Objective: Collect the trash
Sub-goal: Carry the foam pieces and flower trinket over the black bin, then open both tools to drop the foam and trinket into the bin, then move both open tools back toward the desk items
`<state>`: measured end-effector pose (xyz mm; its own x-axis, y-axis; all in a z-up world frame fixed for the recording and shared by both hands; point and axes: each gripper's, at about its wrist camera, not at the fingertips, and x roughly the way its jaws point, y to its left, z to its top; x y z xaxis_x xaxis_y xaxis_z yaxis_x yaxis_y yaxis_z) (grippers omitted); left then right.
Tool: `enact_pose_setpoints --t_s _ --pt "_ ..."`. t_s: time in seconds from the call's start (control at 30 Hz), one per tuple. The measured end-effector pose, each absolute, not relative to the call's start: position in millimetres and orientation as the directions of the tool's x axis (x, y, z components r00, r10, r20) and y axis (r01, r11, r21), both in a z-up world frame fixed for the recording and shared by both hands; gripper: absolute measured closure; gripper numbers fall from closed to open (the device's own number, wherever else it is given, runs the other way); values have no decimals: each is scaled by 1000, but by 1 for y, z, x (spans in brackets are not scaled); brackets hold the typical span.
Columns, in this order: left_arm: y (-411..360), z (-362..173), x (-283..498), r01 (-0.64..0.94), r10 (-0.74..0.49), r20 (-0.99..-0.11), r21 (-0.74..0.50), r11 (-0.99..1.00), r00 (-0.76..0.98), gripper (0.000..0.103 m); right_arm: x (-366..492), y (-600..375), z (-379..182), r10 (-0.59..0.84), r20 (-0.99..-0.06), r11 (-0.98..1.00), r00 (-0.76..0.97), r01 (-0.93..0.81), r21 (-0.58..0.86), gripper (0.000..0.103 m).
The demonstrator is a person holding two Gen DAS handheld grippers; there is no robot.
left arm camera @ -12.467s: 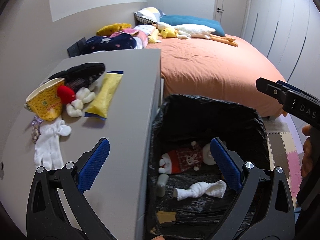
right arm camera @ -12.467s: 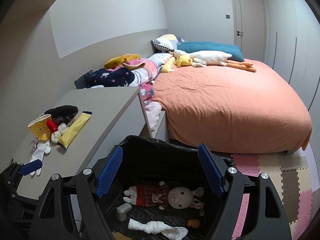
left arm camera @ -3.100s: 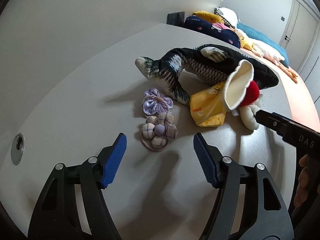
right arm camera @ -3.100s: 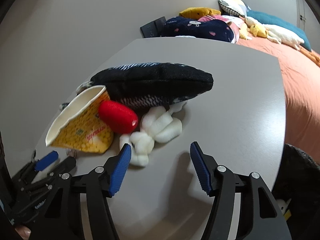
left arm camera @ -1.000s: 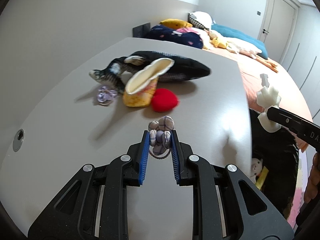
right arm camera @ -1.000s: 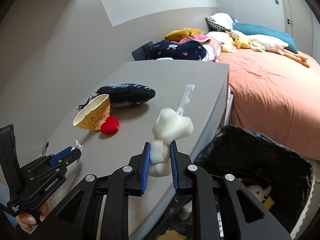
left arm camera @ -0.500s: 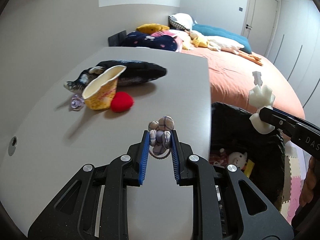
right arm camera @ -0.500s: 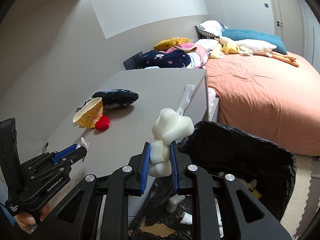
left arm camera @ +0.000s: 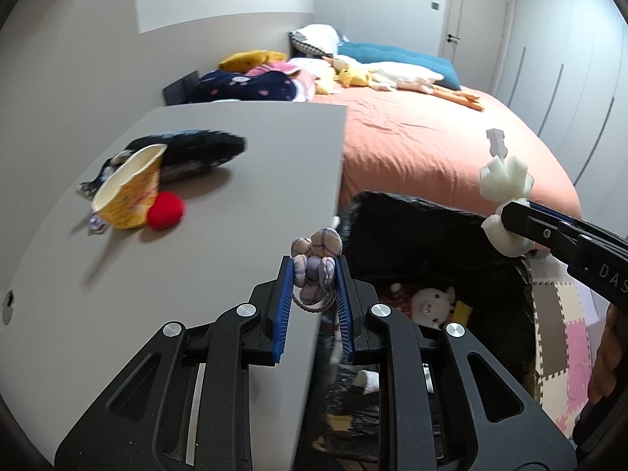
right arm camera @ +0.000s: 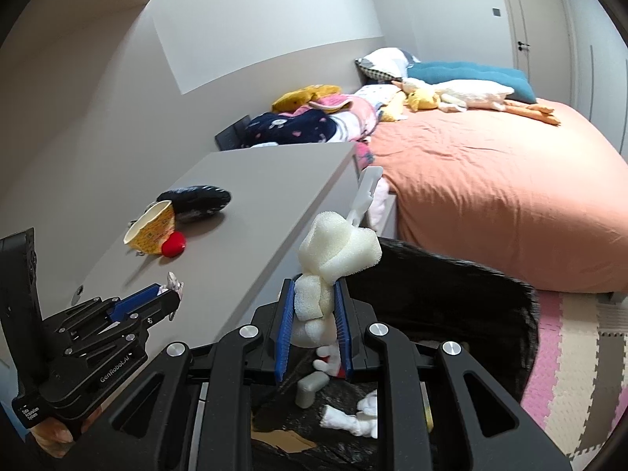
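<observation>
Left tongs [left arm camera: 314, 274] clenched on a small plaid fabric flower [left arm camera: 317, 263], centre of frame, held right at the worktop [left arm camera: 219, 243] edge beside the black-lined bin [left arm camera: 431, 219]. Right tongs [right arm camera: 314, 306] clenched on a white foam piece [right arm camera: 333, 263] with a white plastic strip sticking up, lower centre, over the near rim of the bin [right arm camera: 471, 274]. Bin sits lower right, holding a stuffed rabbit [left arm camera: 429, 300] and white scraps. Left on the worktop, mid-left of frame: yellow paper cup [left arm camera: 129, 192] on its side, red heart [left arm camera: 167, 216] touching it, dark plush [left arm camera: 192, 149] behind. Orange bed [right arm camera: 490, 188] at right.
</observation>
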<state>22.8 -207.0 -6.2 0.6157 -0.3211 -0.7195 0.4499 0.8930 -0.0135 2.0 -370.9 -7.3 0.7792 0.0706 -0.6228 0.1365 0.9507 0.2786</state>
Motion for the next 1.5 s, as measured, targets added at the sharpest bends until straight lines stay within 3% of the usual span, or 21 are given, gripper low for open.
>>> enact_pose_setpoints --t_s 0.83,0.87,0.9,0.97,1.0,1.5 --pt "-292 -11 -8 641 -431 -747 -8 767 506 81 -42 -433 3 -143 -614 924 776 327 198 79" --pt "-294 -12 -9 649 -434 -752 -11 761 496 73 -43 -435 3 -155 -614 920 774 340 196 76" --pt "-297 -15 -9 655 -425 -769 -12 756 476 43 -44 -436 3 -156 -613 917 774 344 202 63" --pt "-297 -15 -11 633 -405 -768 1 774 496 7 -46 -441 4 -166 -608 906 776 363 217 35" --pt "-296 -13 -12 629 -411 -755 2 777 510 6 -48 -443 4 -178 -601 900 779 376 220 29" --pt "-286 -14 -4 601 -400 -757 -12 799 516 6 -50 -448 2 -196 -604 890 772 398 220 26"
